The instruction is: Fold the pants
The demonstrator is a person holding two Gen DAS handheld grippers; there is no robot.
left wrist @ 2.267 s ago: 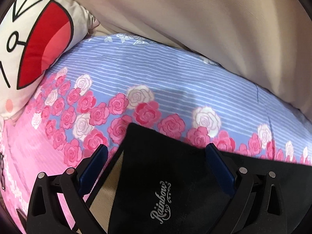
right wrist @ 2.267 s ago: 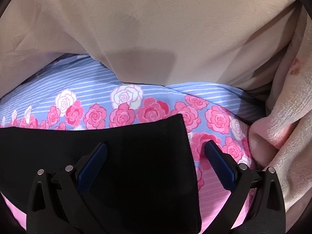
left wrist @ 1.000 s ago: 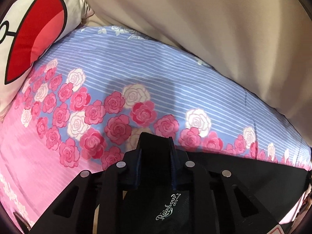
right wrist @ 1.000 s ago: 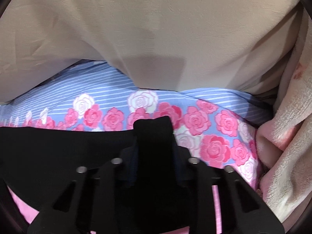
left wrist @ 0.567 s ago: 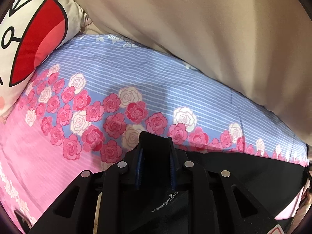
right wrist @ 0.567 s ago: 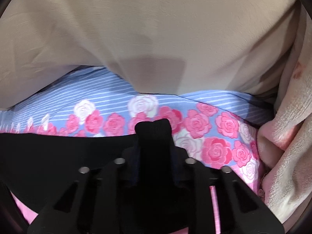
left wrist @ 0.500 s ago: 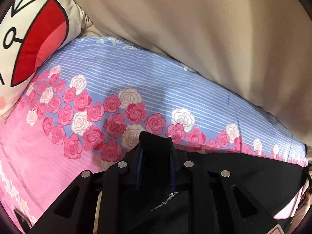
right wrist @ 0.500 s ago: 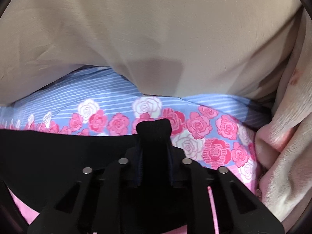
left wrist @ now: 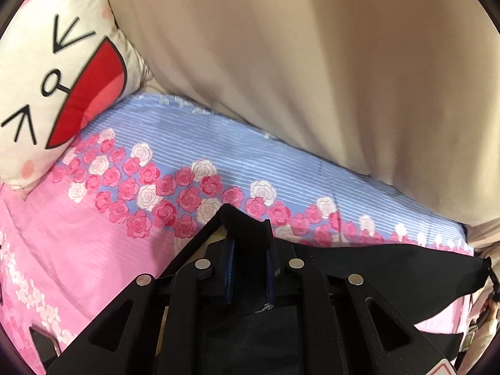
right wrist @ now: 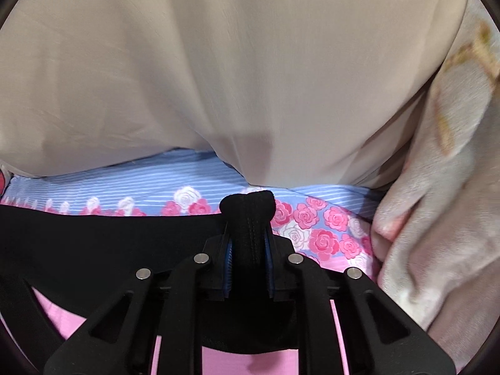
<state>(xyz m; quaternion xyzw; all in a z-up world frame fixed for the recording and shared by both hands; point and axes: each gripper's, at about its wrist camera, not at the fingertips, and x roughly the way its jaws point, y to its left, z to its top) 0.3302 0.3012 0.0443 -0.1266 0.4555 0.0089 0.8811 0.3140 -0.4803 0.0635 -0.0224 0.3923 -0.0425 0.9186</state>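
A: Bedding is filling both views: a bed sheet (left wrist: 93,265) with pink roses over blue stripes is lying under everything, and a cartoon-face pillow (left wrist: 56,87) is sitting at its far left.

B: What is lying behind it?

A: A beige blanket (left wrist: 312,78) is bulging across the back, and in the right wrist view a fluffy pale blanket (right wrist: 437,203) is bunching up at the right edge.

B: And the pants?

A: The black pants (left wrist: 390,268) are stretching across the sheet between the two tools. One corner is poking up through the left gripper (left wrist: 248,268), whose jaws are clamping together on that fabric.

B: Is the other side gripping too?

A: Yes. The right gripper (right wrist: 248,265) is pinching the other end, jaws pressing on a stitched fold that is sticking up above the blue pads (right wrist: 228,262). From there the cloth is running off to the left over the pink part of the sheet.
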